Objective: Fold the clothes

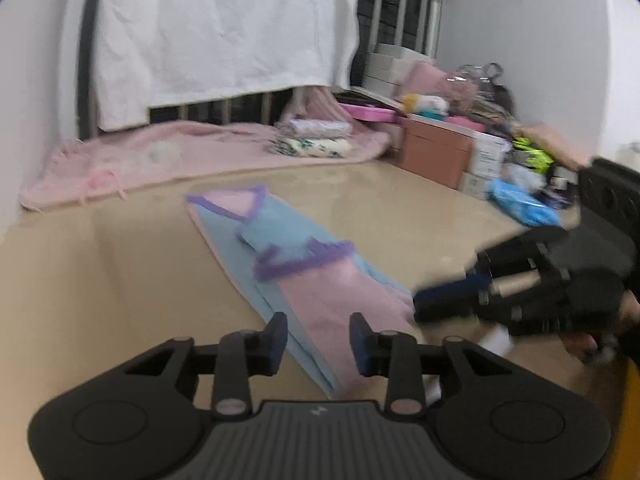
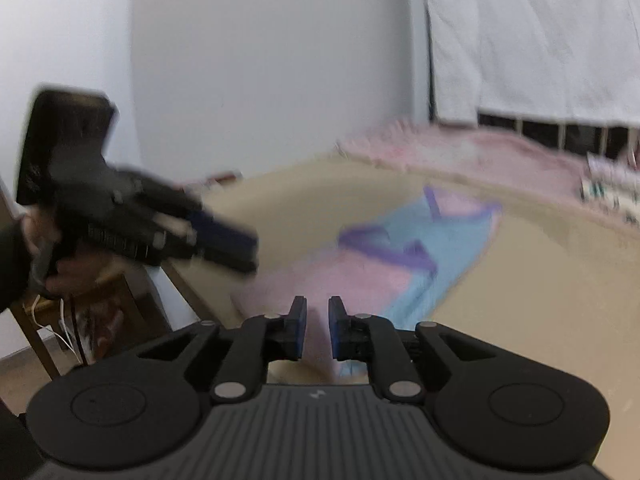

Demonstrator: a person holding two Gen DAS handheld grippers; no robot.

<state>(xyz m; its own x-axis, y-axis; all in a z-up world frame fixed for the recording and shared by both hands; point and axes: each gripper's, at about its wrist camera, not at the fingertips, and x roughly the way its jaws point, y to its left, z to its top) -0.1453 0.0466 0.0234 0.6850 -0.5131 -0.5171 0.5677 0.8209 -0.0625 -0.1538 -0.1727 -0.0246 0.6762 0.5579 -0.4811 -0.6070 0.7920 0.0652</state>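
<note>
A pink and light-blue garment with purple trim (image 1: 292, 264) lies folded into a long strip on the beige table (image 1: 120, 280). My left gripper (image 1: 319, 342) is open and empty, just above the strip's near end. My right gripper (image 1: 448, 300) comes in from the right with its tips at the strip's near right edge. In the right wrist view the garment (image 2: 404, 256) is blurred, my right gripper (image 2: 318, 328) has a narrow gap with nothing between the pads, and the left gripper (image 2: 224, 244) hovers at the left.
A pink blanket (image 1: 180, 160) with folded clothes (image 1: 312, 138) lies along the table's far side under a white sheet (image 1: 224, 28). Boxes (image 1: 436, 152) and a clutter of bags (image 1: 520, 196) stand at the far right. A wooden chair (image 2: 80, 320) stands off the table's left edge.
</note>
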